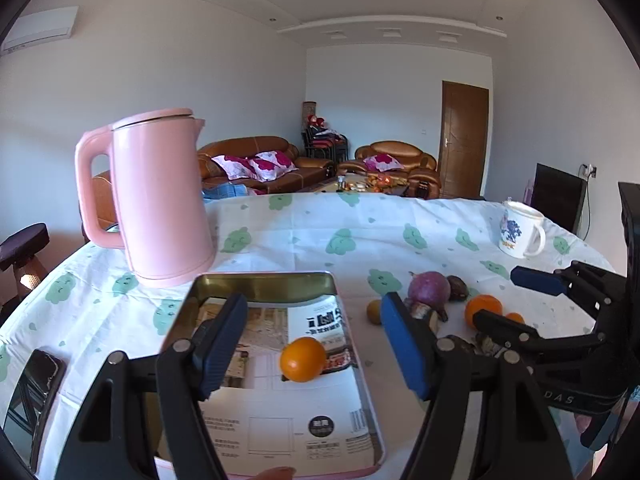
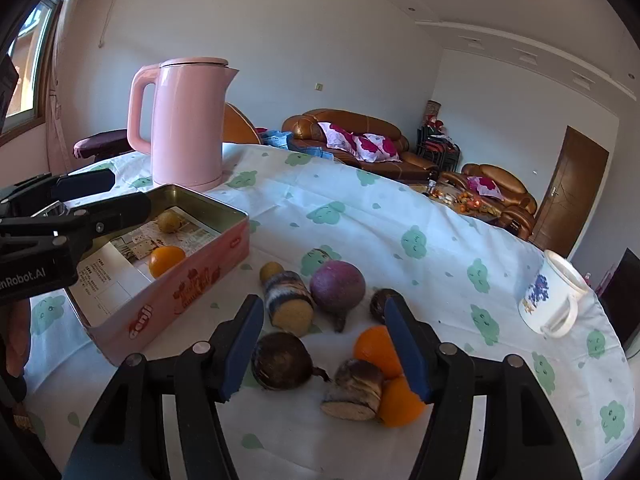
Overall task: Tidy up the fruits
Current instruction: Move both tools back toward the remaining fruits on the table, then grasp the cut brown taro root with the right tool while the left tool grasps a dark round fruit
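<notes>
A pink tin lined with printed paper holds an orange and, in the right wrist view, a small yellowish fruit. My left gripper hovers open over the tin, its pads apart from the orange lying below. To the right of the tin, the table bears a purple round fruit, two oranges, dark round fruits and cut brown chunks. My right gripper stands open above that pile, gripping nothing.
A tall pink kettle stands just behind the tin. A white mug sits at the table's right side. A dark phone lies left of the tin. The round table's edge curves behind; sofas stand beyond.
</notes>
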### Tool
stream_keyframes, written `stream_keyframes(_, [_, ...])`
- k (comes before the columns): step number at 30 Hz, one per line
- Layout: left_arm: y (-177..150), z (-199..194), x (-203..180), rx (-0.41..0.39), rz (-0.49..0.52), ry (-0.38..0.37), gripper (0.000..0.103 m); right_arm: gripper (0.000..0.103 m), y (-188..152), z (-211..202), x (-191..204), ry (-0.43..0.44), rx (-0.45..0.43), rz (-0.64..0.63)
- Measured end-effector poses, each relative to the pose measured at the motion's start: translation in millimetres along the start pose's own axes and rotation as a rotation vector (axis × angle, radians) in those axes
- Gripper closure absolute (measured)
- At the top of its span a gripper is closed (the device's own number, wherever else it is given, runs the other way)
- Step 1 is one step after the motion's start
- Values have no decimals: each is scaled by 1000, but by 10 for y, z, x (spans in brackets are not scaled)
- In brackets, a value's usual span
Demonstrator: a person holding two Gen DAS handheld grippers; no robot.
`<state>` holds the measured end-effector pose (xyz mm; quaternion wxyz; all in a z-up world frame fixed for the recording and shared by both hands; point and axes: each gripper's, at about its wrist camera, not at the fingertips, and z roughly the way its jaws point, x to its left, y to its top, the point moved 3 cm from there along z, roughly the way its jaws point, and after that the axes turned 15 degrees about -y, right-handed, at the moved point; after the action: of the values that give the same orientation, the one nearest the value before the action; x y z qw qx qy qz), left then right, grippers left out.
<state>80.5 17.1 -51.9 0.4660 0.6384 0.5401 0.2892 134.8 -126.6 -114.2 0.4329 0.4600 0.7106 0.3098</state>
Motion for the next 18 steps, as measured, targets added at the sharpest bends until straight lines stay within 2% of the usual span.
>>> stream_keyframes(3, [-45,84,-130,26,17,-16,31,38,-123,11,-145,-28,40,12])
stream_keyframes(7, [-67,142,-225,37,34,-24,31,39,-251,77,-231,-10,89,32])
stream_keyframes(9, [-73,175,-253,46,40,-25,31,42,-275,110,-220,4,105,33])
stream_keyframes(11, [-79,204,-275,49,42,-25,31,50,-283,126,-178,17,117,17])
stream_keyframes(15, [-94,268,-301,69,49,-31,31,51,-311,155,-117,26,140,-11])
stream_keyframes(18, [-100,303,-346,80,60,-40,31,56,-333,228,-102,42,179,-17])
